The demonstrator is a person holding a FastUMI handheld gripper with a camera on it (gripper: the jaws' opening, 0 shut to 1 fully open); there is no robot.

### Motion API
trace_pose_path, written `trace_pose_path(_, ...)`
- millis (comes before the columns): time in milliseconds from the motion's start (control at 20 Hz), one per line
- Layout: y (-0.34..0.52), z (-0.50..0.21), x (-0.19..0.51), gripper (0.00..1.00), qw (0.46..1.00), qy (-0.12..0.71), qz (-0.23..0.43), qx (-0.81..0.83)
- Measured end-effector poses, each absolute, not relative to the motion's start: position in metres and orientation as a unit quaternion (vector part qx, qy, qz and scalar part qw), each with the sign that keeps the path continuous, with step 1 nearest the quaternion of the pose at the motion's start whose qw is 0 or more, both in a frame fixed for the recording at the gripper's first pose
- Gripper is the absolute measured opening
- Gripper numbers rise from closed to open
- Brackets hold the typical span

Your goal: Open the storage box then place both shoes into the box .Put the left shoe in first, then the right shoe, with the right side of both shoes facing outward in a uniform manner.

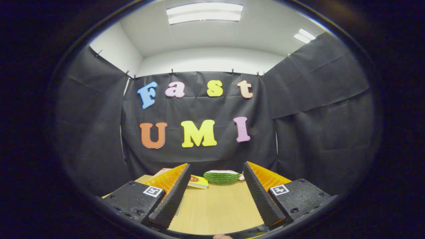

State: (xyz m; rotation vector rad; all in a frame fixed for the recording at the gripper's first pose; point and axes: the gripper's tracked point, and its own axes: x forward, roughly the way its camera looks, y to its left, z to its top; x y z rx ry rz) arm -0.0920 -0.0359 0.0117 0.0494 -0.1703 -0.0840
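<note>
While the tool [215, 196] is held level above the worktop [215, 205], its two fingers are spread wide apart and nothing is pinched between them. Bare wood is seen between the fingers. Beyond them, at the far end of the worktop, a green striped thing [221, 177] with a pale top is seen; it may be a shoe, but that cannot be told for sure. Just beside it lies a flat yellow thing [198, 182], partly hidden by one finger. Where the storage box sits cannot be told from here.

How far the job has come cannot be judged. To do it well, the fingers are best kept wide until the right thing is between them, and the tool is best tipped down so more can be seen.
</note>
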Motion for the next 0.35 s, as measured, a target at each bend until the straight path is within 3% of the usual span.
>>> trace_pose_path(350,-0.040,-0.006,-0.094,1.00,0.997,-0.062,-0.019,0.045)
